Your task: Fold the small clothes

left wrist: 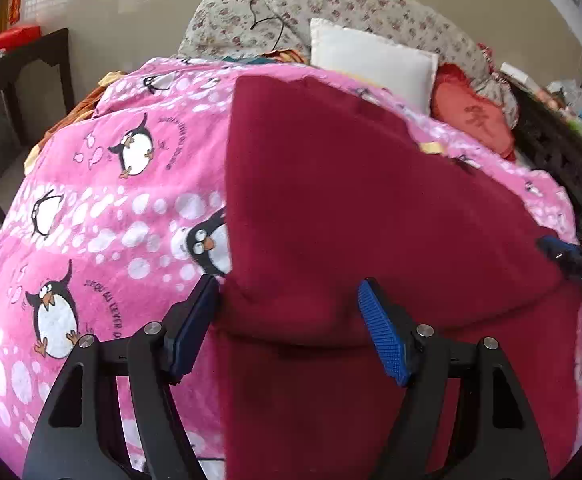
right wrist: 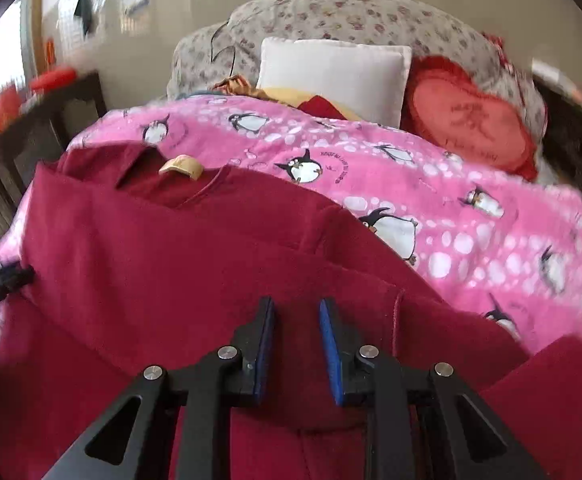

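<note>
Left wrist view: left gripper (left wrist: 287,292), fingers spread wide, is hovering over the soft dark-red knit garment (left wrist: 351,200) lying on a pink fleece penguin-print blanket (left wrist: 103,208); a white square pillow (left wrist: 371,64) is sitting far behind.

Right wrist view: right gripper (right wrist: 295,312), fingers narrowly parted, gripping nothing, is hanging over the garment's (right wrist: 171,264) near fold; a red heart-shaped cushion (right wrist: 471,120) is lying far right.

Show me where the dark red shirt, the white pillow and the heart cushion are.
dark red shirt (right wrist: 195,264), right wrist view, its flat body.
white pillow (right wrist: 331,76), right wrist view, its front face.
heart cushion (right wrist: 471,120), right wrist view, its centre.

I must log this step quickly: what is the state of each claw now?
Left claw: open wide, above the dark red garment, holding nothing.
Right claw: open with a narrower gap, above the same garment, holding nothing.
</note>
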Tool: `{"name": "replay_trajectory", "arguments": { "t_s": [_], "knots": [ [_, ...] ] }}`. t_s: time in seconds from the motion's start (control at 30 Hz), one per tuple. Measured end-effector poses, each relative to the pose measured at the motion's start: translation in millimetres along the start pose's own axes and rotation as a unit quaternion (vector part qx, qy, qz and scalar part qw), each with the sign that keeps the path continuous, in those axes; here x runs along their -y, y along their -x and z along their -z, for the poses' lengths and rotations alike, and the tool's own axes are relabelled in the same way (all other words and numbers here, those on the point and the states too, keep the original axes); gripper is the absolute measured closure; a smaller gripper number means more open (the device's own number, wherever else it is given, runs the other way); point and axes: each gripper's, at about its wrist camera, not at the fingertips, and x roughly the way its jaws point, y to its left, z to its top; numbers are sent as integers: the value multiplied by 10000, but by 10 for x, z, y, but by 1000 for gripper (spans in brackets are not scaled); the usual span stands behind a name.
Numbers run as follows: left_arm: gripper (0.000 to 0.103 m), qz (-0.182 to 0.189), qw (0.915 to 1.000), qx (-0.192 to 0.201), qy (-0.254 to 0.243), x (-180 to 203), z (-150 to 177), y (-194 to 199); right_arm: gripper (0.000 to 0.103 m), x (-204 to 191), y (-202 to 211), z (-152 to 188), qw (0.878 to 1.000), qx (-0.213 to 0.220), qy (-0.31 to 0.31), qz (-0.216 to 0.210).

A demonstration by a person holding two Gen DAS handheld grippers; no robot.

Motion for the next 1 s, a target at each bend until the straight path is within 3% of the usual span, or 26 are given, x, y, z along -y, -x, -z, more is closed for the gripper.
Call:
{"name": "replay_trajectory", "arguments": {
  "t_s": [0.1, 0.23, 0.37, 0.47, 0.53, 0.63, 0.7, 0.8, 0.93, 1.0],
  "knots": [
    [30, 229, 9993, -118, 278, -117, 13, 40, 80, 181, 296, 20, 9991, 143, -332, -220],
    [30, 447, 9973, 67, 585, -182, 27, 258, 75, 355, 678, 139, 9972, 603, -443, -6],
    [30, 612, 9963, 31, 596, -74, 47, 368, 75, 359, 325, 311, 9994, 33, -309, -124],
    [30, 686, 9969, 36, 391, 41, 112, 487, 74, 446, 560, 407, 9962, 259, -746, -357],
    [30, 681, 9973, 112, 245, 92, 146, 562, 66, 595, 851, 575, 9899, 636, -1107, -619],
    [30, 695, 9972, 234, 162, 104, 176, 609, 56, 845, 1147, 861, 9834, 961, -1474, -452],
    [30, 723, 9967, 223, 283, 52, 186, 554, 53, 1137, 1288, 1008, 9725, 1173, -1974, -393],
    [30, 837, 9944, -18, 650, -60, 209, 409, 26, 1612, 1392, 1114, 9421, 1453, -2982, -493],
    [30, 950, 9924, -15, 777, -105, 220, 407, 23, 1995, 1265, 1081, 8861, 1628, -4174, -1185],
    [30, 851, 9939, 62, 704, -100, 213, 438, 23, 2070, 1172, 1014, 8803, 1555, -4313, -1216]
  ]
}}
